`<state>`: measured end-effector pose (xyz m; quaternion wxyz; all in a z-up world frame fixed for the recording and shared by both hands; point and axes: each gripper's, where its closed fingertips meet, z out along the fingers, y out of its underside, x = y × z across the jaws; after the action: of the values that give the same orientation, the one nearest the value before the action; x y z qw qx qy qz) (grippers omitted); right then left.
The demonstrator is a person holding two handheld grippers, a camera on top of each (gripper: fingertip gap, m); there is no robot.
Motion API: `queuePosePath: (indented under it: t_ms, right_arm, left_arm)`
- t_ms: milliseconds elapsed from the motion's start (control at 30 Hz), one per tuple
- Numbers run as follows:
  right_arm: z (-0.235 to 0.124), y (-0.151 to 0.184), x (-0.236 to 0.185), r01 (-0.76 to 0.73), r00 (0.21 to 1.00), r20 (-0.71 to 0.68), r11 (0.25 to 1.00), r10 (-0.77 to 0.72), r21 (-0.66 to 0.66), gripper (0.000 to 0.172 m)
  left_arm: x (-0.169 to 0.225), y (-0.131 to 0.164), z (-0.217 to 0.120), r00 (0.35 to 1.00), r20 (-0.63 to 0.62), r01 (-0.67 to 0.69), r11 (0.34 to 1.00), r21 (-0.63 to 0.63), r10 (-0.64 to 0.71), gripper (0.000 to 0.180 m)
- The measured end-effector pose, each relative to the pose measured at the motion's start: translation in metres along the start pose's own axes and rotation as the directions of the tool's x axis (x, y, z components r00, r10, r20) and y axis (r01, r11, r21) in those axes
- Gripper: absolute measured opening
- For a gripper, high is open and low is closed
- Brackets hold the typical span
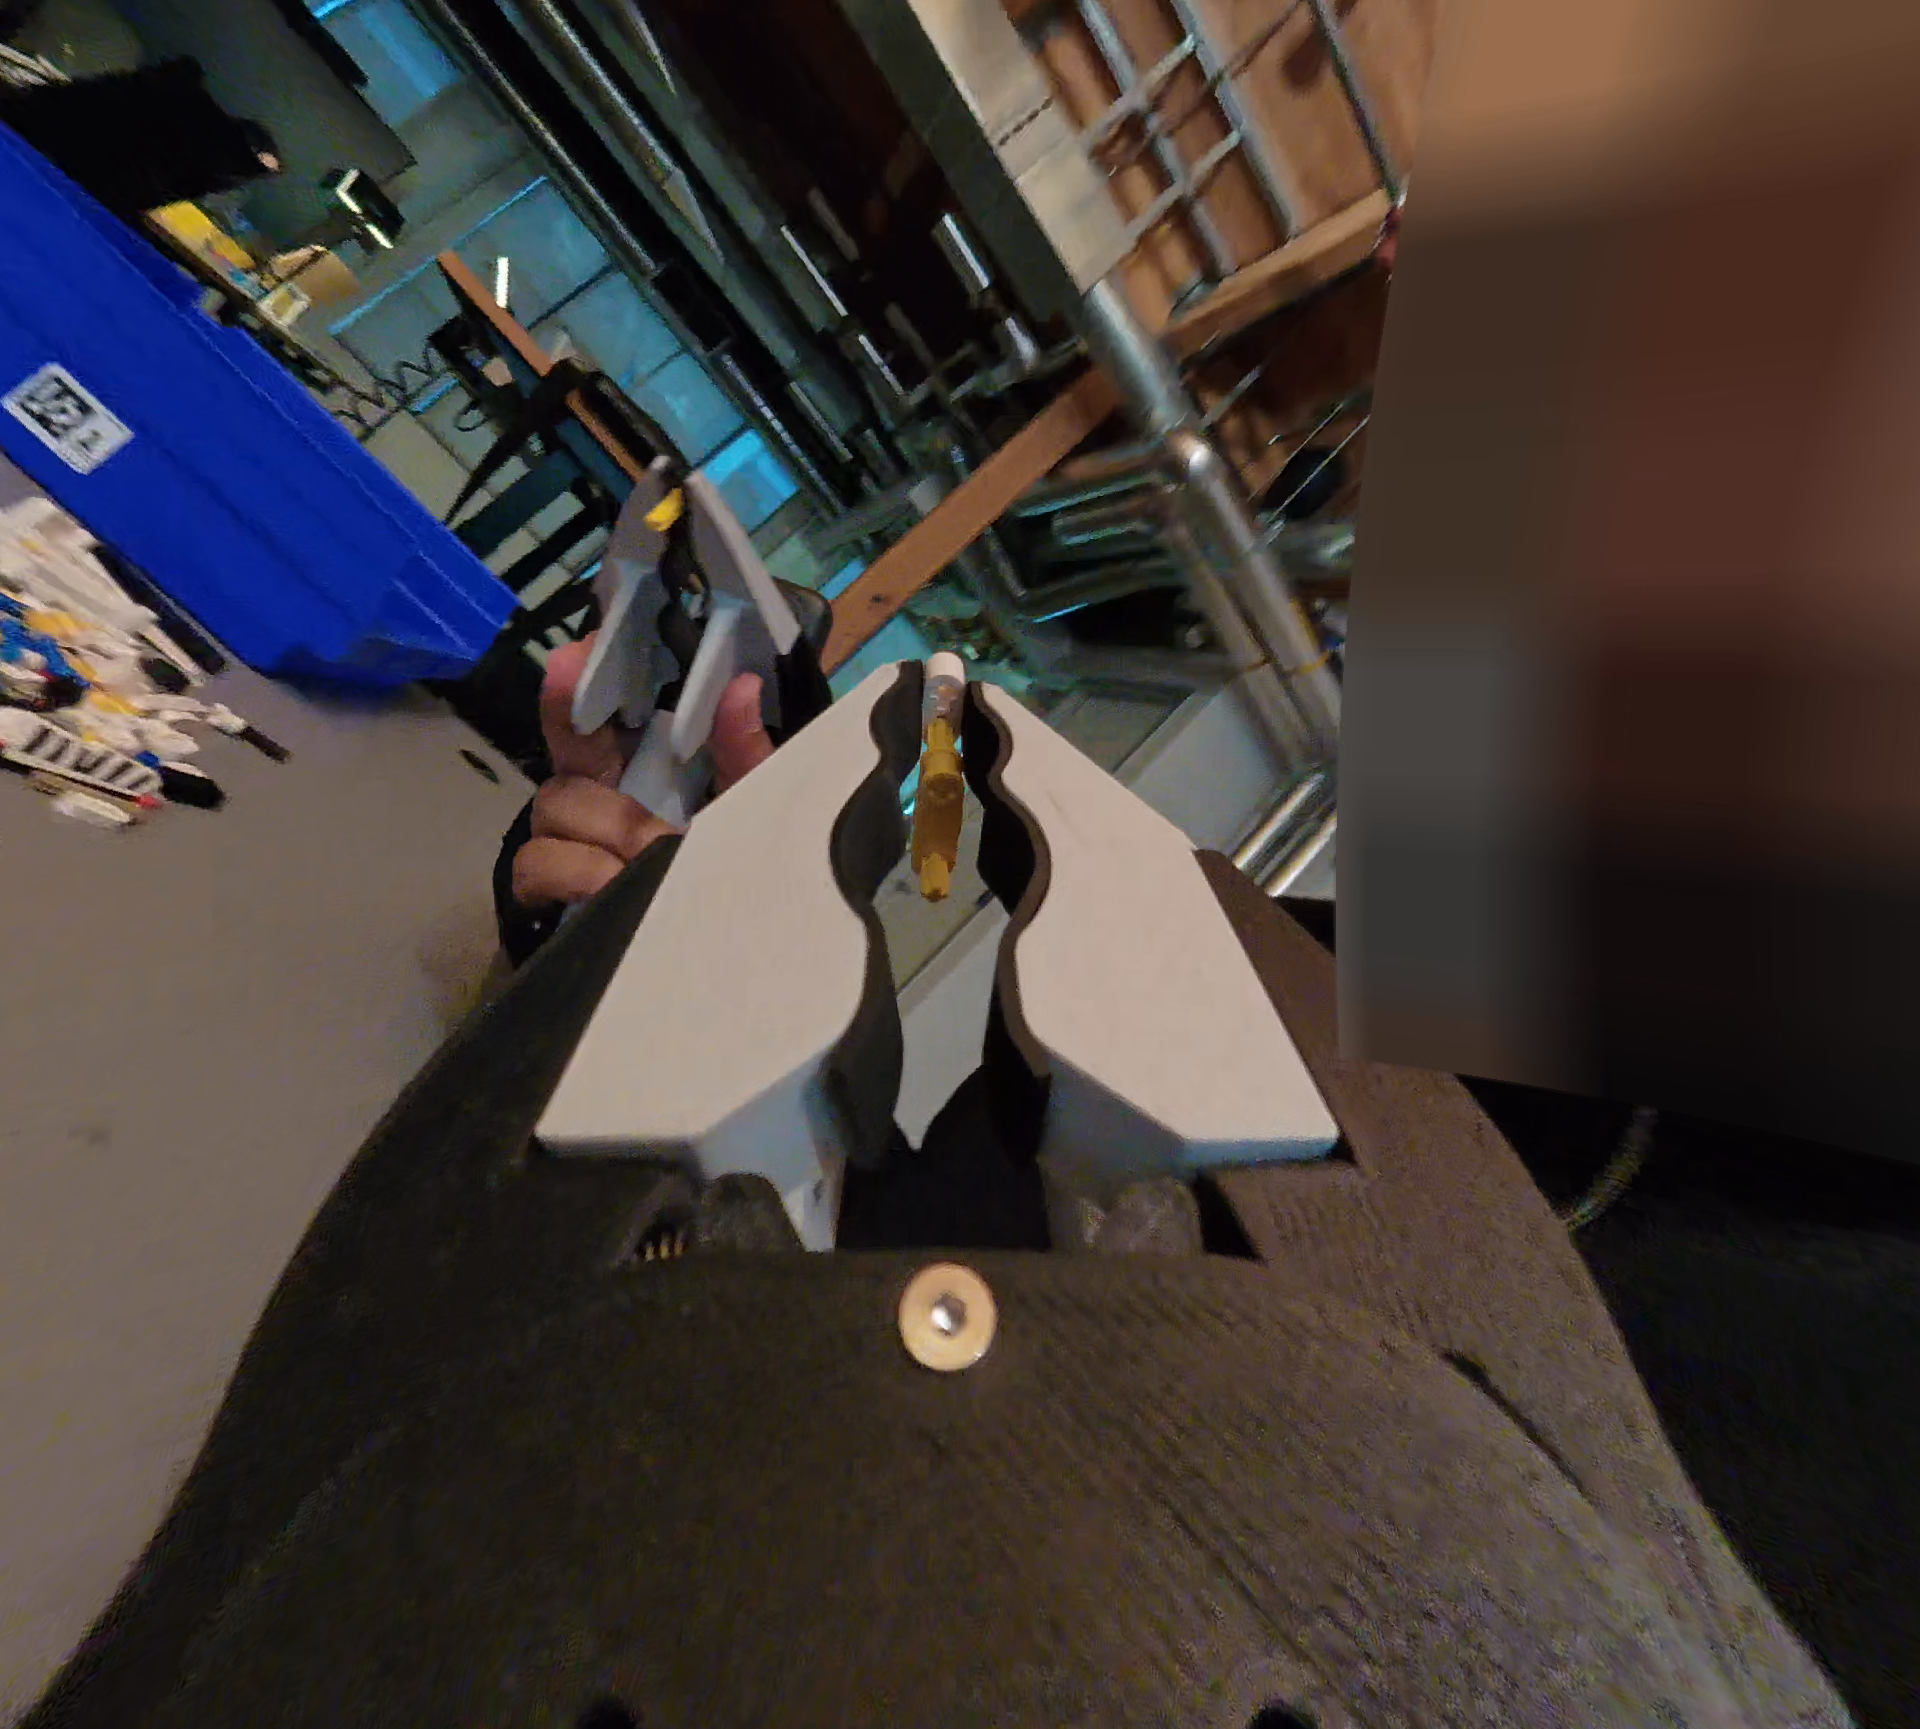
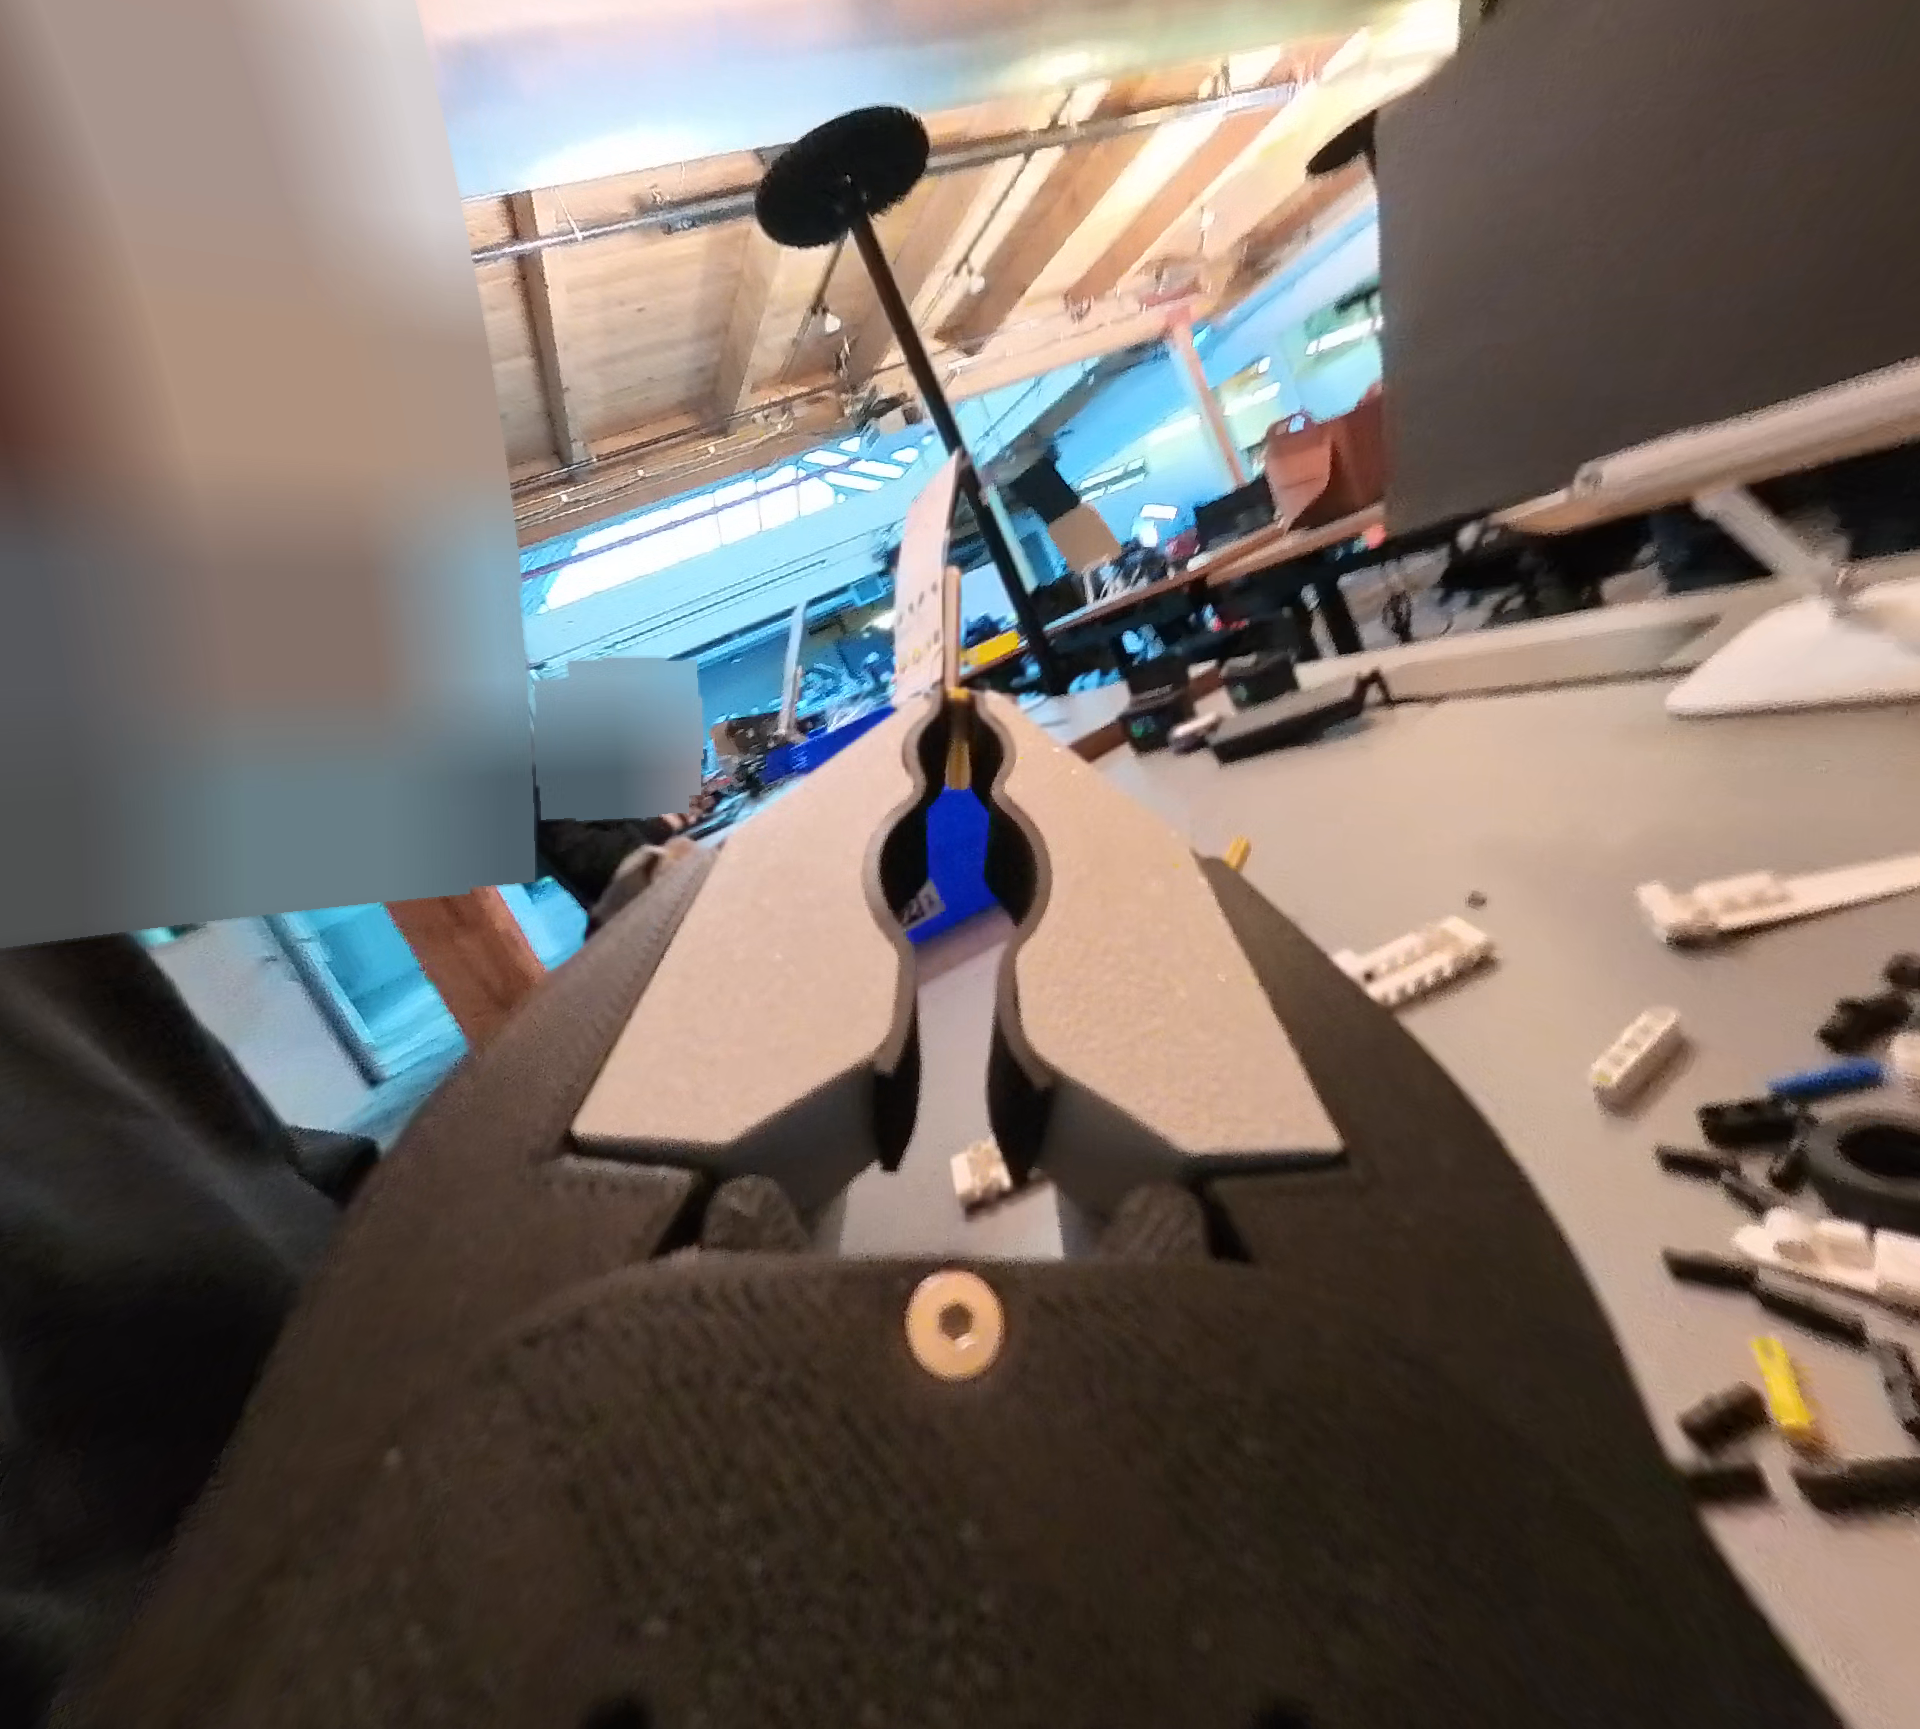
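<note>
The left tongs [image 1: 940, 692] pinch a yellow peg [image 1: 938, 806], its far end hidden. The right tongs [image 2: 958, 700], tilted upward, close on a thin yellow piece [image 2: 957, 760], mostly hidden.

Grey table [image 2: 1455, 848], wooden-beamed ceiling [image 2: 644, 308]

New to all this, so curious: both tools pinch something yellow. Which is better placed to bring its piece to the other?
Probably the right gripper: its jaws pinch only a small yellow piece, in the air close beside the left gripper, whose jaws clamp a longer yellow pin. A guess, though.
</note>
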<state>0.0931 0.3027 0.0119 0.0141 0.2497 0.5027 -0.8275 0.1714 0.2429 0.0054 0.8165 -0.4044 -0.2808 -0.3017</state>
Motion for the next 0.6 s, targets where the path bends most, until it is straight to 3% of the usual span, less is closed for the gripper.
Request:
queuePosePath:
  t_ms: [67, 133, 233, 333, 467, 600]
  right_arm:
    - [-0.002, 0.013, 0.017, -0.056, 0.998, -0.011, 0.997, 0.056, -0.049, 0.000]
    - [-0.009, 0.036, 0.054, -0.069, 0.989, -0.141, 0.979, 0.043, -0.190, 0.001]
    - [-0.037, 0.057, 0.124, -0.032, 0.909, -0.390, 0.908, -0.147, -0.417, 0.002]
    - [-0.061, 0.054, 0.172, -0.022, 0.798, -0.519, 0.847, -0.305, -0.531, 0.004]
    - [-0.068, 0.056, 0.190, -0.119, 0.783, -0.565, 0.829, -0.260, -0.546, 0.034]
    - [-0.066, 0.033, 0.173, -0.072, 0.818, -0.543, 0.904, -0.188, -0.421, 0.040]
  left_arm:
    - [-0.003, 0.005, -0.001, 0.997, 0.042, -0.063, 0.997, -0.038, 0.065, 0.007]
    - [-0.009, 0.010, -0.004, 0.988, 0.093, -0.119, 0.991, -0.068, 0.125, 0.007]
    - [-0.015, 0.016, -0.006, 0.976, 0.132, -0.160, 0.982, -0.096, 0.172, 0.006]
    - [-0.019, 0.022, -0.005, 0.976, 0.141, -0.152, 0.982, -0.112, 0.167, 0.006]
    - [-0.031, 0.027, -0.007, 0.974, 0.164, -0.132, 0.982, -0.132, 0.154, 0.006]
    - [-0.047, 0.027, -0.015, 0.966, 0.213, -0.121, 0.984, -0.134, 0.148, 0.006]
